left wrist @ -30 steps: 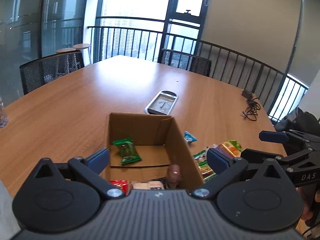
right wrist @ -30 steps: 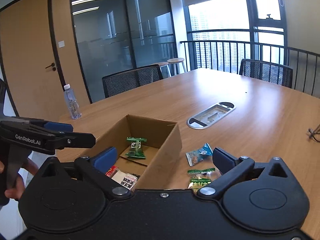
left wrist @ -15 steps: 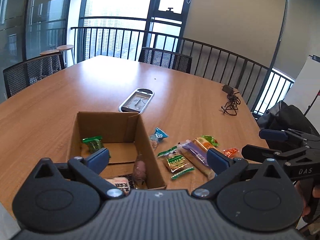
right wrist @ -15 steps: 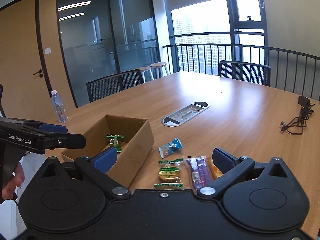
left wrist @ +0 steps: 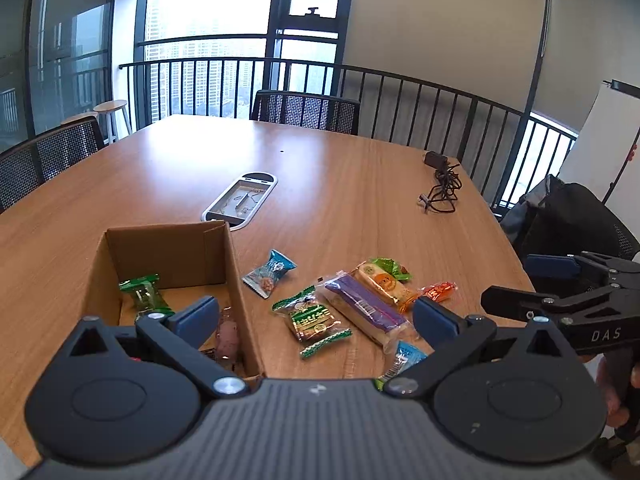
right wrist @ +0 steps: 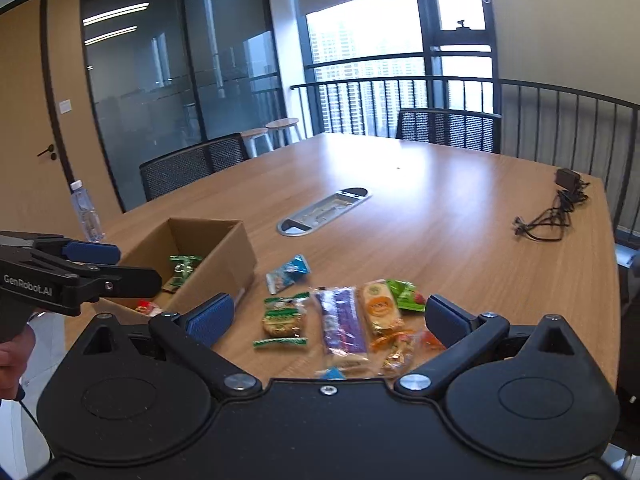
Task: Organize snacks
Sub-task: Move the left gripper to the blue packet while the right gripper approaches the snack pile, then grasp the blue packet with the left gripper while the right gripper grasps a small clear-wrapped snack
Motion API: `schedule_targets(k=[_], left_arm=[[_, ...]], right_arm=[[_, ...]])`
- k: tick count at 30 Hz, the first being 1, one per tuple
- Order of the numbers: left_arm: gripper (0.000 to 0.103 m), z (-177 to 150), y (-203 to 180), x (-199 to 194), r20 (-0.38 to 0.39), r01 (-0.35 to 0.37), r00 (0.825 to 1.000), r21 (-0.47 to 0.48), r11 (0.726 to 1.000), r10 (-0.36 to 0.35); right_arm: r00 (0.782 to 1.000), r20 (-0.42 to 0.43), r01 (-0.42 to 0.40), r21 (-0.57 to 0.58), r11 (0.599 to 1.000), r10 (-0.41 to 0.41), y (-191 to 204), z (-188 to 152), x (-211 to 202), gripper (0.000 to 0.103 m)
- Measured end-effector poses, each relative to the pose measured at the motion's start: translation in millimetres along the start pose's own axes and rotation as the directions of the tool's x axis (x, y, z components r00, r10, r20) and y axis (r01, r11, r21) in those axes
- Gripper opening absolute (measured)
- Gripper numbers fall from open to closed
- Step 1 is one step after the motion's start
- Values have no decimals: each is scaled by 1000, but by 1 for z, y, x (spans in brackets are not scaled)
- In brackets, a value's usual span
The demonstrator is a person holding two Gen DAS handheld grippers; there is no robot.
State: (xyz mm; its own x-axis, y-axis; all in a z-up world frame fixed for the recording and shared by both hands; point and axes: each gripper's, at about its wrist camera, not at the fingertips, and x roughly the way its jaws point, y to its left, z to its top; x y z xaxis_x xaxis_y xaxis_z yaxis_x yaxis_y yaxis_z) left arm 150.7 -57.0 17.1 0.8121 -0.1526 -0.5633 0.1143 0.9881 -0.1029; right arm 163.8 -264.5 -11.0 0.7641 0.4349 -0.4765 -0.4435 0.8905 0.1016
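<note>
Snacks [right wrist: 340,320] lie loose on the desk [right wrist: 440,220], lower centre, just right of the cardboard box [right wrist: 224,256]. Light, crinkly, slippery wrappers; the purple bar [left wrist: 362,310] looks best pinched across its middle. Left gripper [left wrist: 314,318] and right gripper [right wrist: 328,314] both gape, empty.

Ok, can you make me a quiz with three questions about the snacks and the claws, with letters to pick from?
1. Where is the purple snack?
A. in the box
B. on the table
C. in a claw

2. What colour is the packet in the box?
A. green
B. white
C. black

3. How is the right claw?
A. open
B. shut on a snack
C. out of view

Answers: 1 B, it lies on the table beside the box. 2 A, its wrapper is green. 3 A, its fingers stand wide apart, holding nothing.
</note>
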Motion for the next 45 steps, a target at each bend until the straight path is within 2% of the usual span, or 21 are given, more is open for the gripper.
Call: schedule_targets(k=[12, 19, 31, 36, 40, 45], left_arm=[[100, -9, -34, 24, -39, 35, 999, 32, 999, -34], [91, -22, -51, 52, -106, 44, 994, 54, 998, -38], [84, -46, -69, 110, -249, 62, 968, 149, 987, -23], [80, -53, -77, 128, -292, 82, 956, 170, 982, -29], [78, -58, -81, 140, -319, 96, 947, 176, 980, -35], [78, -62, -83, 152, -338, 94, 941, 179, 979, -29]], right_arm=[[999, -27, 22, 83, 996, -20, -40, -21, 0, 101], [999, -43, 1, 191, 982, 8, -65, -36, 7, 85], [993, -104, -10, 383, 924, 54, -98, -61, 45, 76], [990, -118, -21, 414, 910, 77, -101, -63, 63, 68], [987, -128, -27, 466, 885, 98, -105, -66, 76, 61], [985, -137, -28, 476, 879, 105, -102, -66, 89, 58]])
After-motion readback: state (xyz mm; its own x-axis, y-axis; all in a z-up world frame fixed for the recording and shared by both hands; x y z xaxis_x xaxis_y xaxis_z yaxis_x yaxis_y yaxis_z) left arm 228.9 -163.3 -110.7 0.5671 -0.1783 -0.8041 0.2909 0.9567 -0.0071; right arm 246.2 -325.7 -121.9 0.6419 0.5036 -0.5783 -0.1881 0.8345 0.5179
